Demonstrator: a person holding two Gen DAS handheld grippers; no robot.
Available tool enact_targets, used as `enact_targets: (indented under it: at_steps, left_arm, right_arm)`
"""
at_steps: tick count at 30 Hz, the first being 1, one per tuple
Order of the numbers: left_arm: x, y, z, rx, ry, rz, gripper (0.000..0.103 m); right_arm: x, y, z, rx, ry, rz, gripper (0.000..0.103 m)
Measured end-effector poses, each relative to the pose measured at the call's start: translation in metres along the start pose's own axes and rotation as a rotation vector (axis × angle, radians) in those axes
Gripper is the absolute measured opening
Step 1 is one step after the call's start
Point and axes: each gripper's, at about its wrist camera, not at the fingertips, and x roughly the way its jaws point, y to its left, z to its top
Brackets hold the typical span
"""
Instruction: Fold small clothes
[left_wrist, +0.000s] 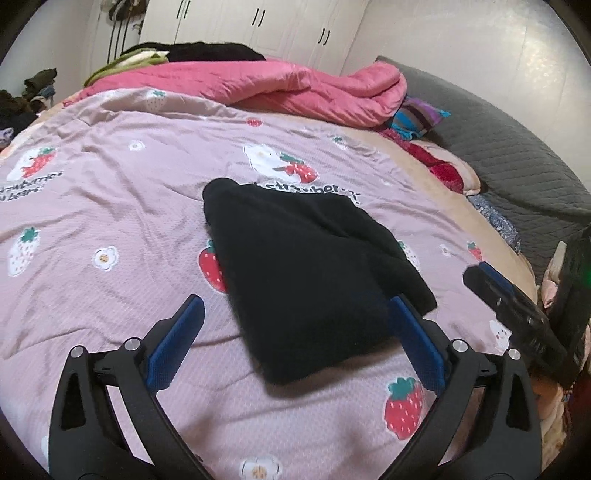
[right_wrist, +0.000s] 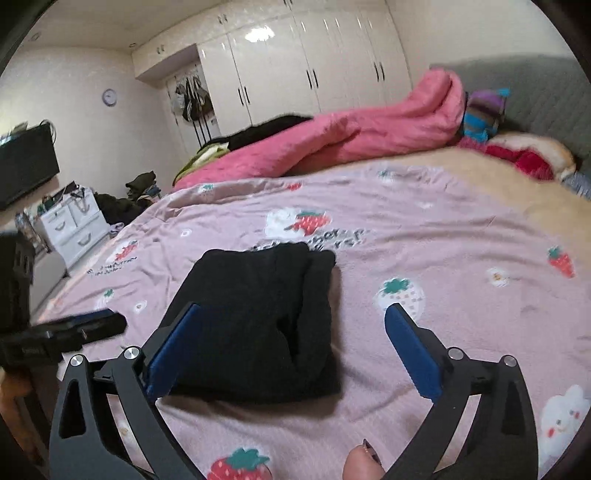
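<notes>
A black garment (left_wrist: 299, 273) lies folded into a thick rectangle on the pink strawberry-print bedcover (left_wrist: 110, 206). My left gripper (left_wrist: 295, 306) is open, hovering over the garment's near end, its blue pads apart on either side. In the right wrist view the same folded garment (right_wrist: 258, 317) lies ahead. My right gripper (right_wrist: 291, 317) is open above its near right part, holding nothing. The right gripper also shows at the right edge of the left wrist view (left_wrist: 517, 310), and the left gripper at the left edge of the right wrist view (right_wrist: 74, 328).
A rolled pink quilt (left_wrist: 280, 88) and dark clothes (left_wrist: 207, 51) lie at the bed's far side. Striped and red pillows (left_wrist: 417, 118) sit by the grey headboard (left_wrist: 517, 158). White wardrobes (right_wrist: 314, 70), a drawer unit (right_wrist: 74, 225) and a TV (right_wrist: 26, 162) stand beyond the bed.
</notes>
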Motion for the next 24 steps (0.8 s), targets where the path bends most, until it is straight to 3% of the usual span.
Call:
enact_targets:
  at_steps: [6, 9, 24]
  left_arm:
    - [-0.024, -0.001, -0.021, 0.019, -0.045, 0.018, 0.094]
    - [-0.035, 0.001, -0.034, 0.023, -0.054, 0.02, 0.094]
    - [-0.057, 0.026, -0.11, -0.012, -0.051, 0.082, 0.094]
  right_arm:
    - [-0.039, 0.014, -0.024, -0.063, -0.096, -0.042, 0.099]
    - [-0.049, 0.02, -0.033, -0.077, -0.103, -0.041, 0.099]
    - [-0.05, 0.06, -0.094, -0.098, 0.085, -0.057, 0.099]
